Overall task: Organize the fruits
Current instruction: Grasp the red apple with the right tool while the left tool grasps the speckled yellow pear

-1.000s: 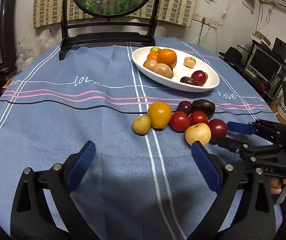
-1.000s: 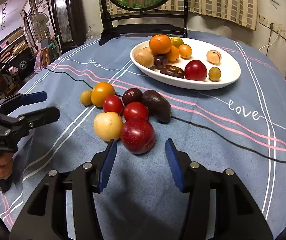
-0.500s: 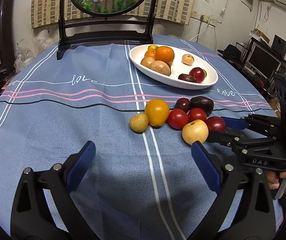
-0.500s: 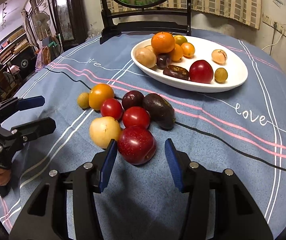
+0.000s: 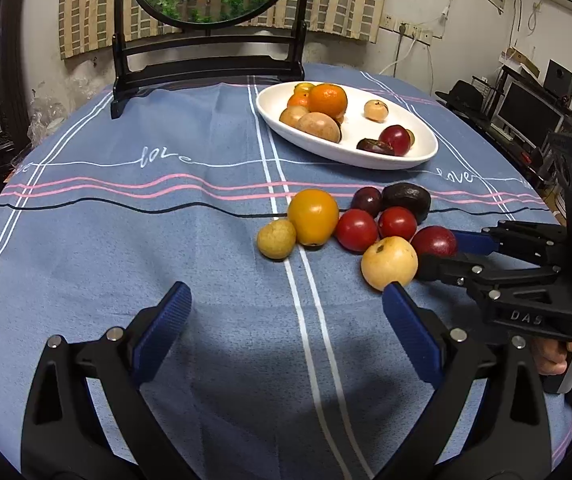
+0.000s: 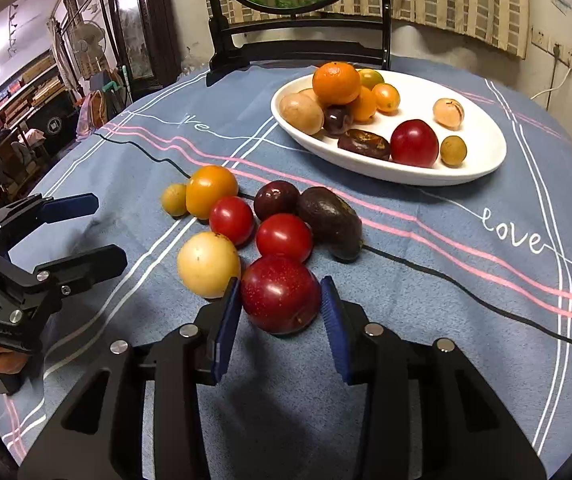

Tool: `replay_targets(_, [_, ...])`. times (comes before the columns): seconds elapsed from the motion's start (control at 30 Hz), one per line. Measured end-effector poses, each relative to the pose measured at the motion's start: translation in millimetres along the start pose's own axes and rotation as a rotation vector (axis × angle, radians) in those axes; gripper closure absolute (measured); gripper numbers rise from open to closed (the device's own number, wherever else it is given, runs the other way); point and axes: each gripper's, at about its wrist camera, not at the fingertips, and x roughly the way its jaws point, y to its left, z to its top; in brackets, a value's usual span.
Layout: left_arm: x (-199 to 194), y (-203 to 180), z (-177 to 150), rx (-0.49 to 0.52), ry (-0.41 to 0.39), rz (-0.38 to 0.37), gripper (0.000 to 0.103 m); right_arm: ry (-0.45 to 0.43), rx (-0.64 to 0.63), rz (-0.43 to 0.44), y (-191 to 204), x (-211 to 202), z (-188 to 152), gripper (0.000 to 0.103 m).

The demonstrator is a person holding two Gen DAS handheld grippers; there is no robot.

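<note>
Resting on the blue tablecloth (image 6: 425, 280), a dark red plum (image 6: 280, 294) sits at the near edge of a loose cluster of fruit. The right gripper (image 6: 280, 312) has just been closing; its blue pads now press the plum's sides. A pale yellow fruit (image 6: 208, 264) touches the plum. Beyond lies a white oval dish (image 6: 481, 168) holding more fruit. The left gripper (image 5: 286, 320) hovers nearby, spread wide and empty.

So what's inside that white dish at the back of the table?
The white dish holds a big orange atop smaller citrus, a tan round fruit, a red plum, a dark date and small pale fruits. Whatever lies under the pile is hidden.
</note>
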Motion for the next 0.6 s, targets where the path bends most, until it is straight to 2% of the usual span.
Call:
replay_targets(0.07, [1,-5,-1,0.031,0.010,-0.039,0.006,-0.009,0.024,0.010,-3,-5,1,0.063])
replay_targets(0.13, [1,-12,-1,0.062,0.017,-0.086,0.011,-0.043,0.064,0.018,-10,-15,4,0.063])
replay_targets(0.2, [2,-23,-1,0.097,0.033,-0.134,0.029,-0.071,0.096,0.021,-16,-23,6,0.062])
replay_targets(0.3, [13,-38,0,0.106,0.077,-0.163,0.050,-0.077,0.121,0.001,-21,-27,7,0.063])
replay_targets(0.37, [22,-47,3,0.102,0.108,-0.180,0.053,-0.075,0.129,-0.003,-22,-27,6,0.063])
replay_targets(0.5, [34,-52,6,0.096,0.116,-0.132,0.054,-0.085,0.139,0.007,-22,-32,6,0.062])
replay_targets(0.6, [39,-48,11,0.060,0.124,-0.125,0.054,-0.099,0.135,0.010,-20,-36,6,0.062])
